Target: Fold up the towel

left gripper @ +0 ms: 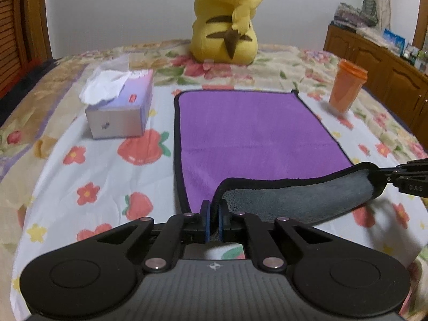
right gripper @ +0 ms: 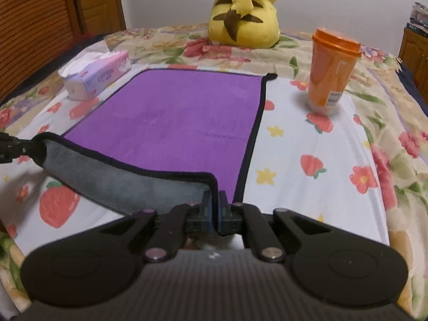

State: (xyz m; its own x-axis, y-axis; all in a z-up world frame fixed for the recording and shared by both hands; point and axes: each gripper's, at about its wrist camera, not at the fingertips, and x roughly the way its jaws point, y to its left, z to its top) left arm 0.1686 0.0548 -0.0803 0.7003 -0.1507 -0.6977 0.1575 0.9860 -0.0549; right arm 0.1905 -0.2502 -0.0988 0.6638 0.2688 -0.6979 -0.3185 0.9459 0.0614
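Observation:
A purple towel (left gripper: 248, 128) with a black hem and a grey underside lies flat on the bed; it also shows in the right wrist view (right gripper: 182, 123). Its near edge is lifted off the bed, showing the grey side (left gripper: 299, 198). My left gripper (left gripper: 213, 211) is shut on the towel's near left corner. My right gripper (right gripper: 214, 200) is shut on the near right corner. Each gripper shows at the edge of the other's view, the right one (left gripper: 401, 179) and the left one (right gripper: 10, 147). The lifted edge sags between them.
A tissue box (left gripper: 120, 107) stands left of the towel. An orange lidded cup (right gripper: 331, 72) stands to its right. A yellow plush toy (left gripper: 227, 18) sits beyond the far edge. A floral bedsheet (right gripper: 307, 144) covers the bed; wooden cabinets (left gripper: 374, 61) are at right.

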